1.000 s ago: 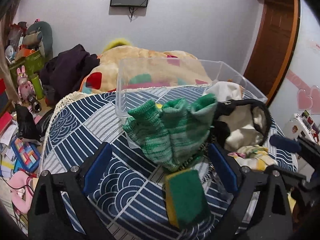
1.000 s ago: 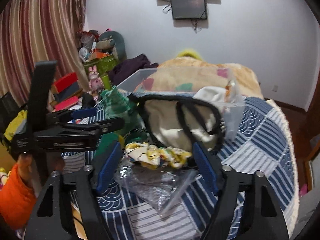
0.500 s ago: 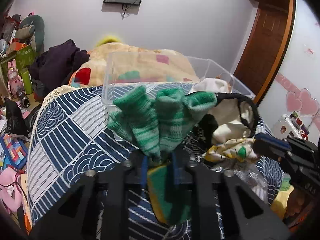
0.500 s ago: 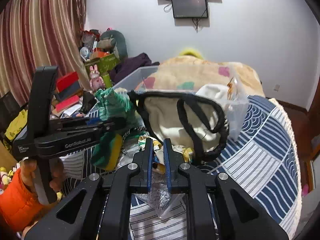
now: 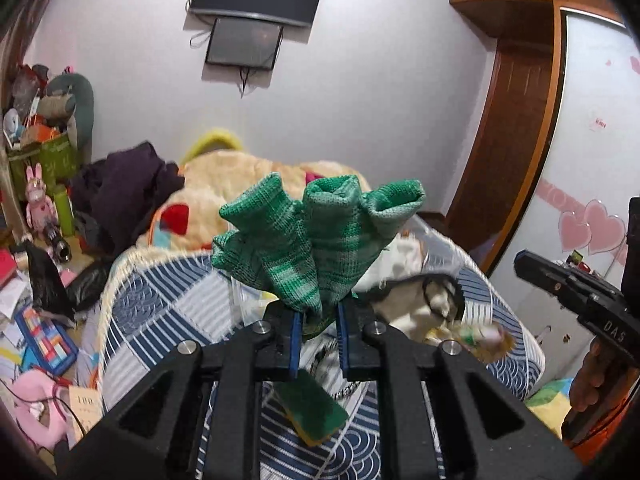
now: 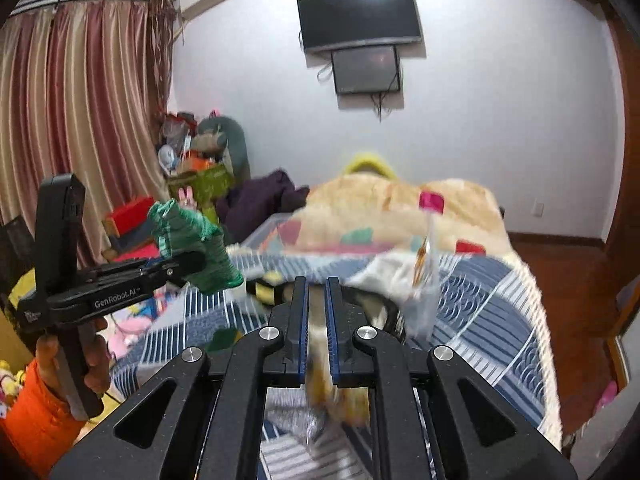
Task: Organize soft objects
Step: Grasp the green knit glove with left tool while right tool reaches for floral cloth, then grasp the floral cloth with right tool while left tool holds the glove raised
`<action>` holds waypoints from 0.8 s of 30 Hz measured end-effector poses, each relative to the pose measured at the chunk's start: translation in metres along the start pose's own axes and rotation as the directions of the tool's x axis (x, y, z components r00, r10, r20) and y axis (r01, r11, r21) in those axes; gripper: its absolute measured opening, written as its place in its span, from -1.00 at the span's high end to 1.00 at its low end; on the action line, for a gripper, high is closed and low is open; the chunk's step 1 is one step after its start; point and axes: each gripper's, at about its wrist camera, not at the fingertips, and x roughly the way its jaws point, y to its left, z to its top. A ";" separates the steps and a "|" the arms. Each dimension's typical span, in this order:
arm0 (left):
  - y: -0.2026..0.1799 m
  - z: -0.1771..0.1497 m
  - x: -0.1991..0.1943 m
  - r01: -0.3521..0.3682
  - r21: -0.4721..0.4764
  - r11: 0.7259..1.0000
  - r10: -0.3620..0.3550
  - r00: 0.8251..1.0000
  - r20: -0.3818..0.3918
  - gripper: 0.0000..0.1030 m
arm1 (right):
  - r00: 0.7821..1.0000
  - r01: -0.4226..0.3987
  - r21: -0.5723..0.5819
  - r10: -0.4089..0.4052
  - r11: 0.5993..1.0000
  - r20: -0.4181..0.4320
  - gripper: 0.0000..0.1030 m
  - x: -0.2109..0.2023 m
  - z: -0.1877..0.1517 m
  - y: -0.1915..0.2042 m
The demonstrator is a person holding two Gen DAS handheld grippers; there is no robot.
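My left gripper (image 5: 319, 328) is shut on a green knitted glove (image 5: 312, 240) and holds it up above the blue-and-white patterned cloth (image 5: 160, 312). The glove also shows in the right wrist view (image 6: 192, 244), at the left gripper's tip. My right gripper (image 6: 316, 320) is shut on a yellow patterned cloth piece (image 6: 340, 396) that hangs between and below its fingers; it is blurred. In the left wrist view that piece (image 5: 480, 336) dangles from the right gripper at the right. A cream bag with black handles (image 5: 424, 300) lies on the cloth.
A green-and-yellow sponge (image 5: 312, 408) lies on the cloth below my left gripper. A clear plastic box (image 6: 280, 236) stands behind, partly blurred. A beige blanket (image 6: 400, 208) and dark clothes (image 5: 128, 192) lie beyond. Toys and books (image 5: 40, 340) clutter the floor at left.
Both grippers have lifted upward with their loads. The glove now stands well above the cloth. The yellow cloth piece has come off the surface in my right gripper.
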 end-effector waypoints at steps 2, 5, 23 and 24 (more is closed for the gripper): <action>-0.001 0.009 -0.002 -0.007 0.009 1.000 0.007 1.000 0.016 0.73 | 1.000 0.001 -0.005 0.000 1.000 0.025 0.86 -0.001 0.011 0.001; -0.004 0.013 -0.002 -0.029 0.029 0.999 0.028 0.999 0.030 0.73 | 1.000 -0.010 -0.022 0.010 1.000 -0.006 0.86 0.004 0.017 0.003; -0.004 -0.006 0.024 -0.028 0.036 0.999 0.030 0.998 -0.058 0.73 | 0.930 0.203 0.096 -0.161 0.975 -0.331 -0.06 0.027 -0.079 -0.079; -0.004 -0.006 0.024 -0.031 0.040 0.999 0.033 0.998 -0.060 0.73 | 0.928 0.194 0.101 -0.150 0.976 -0.340 -0.06 0.031 -0.081 -0.079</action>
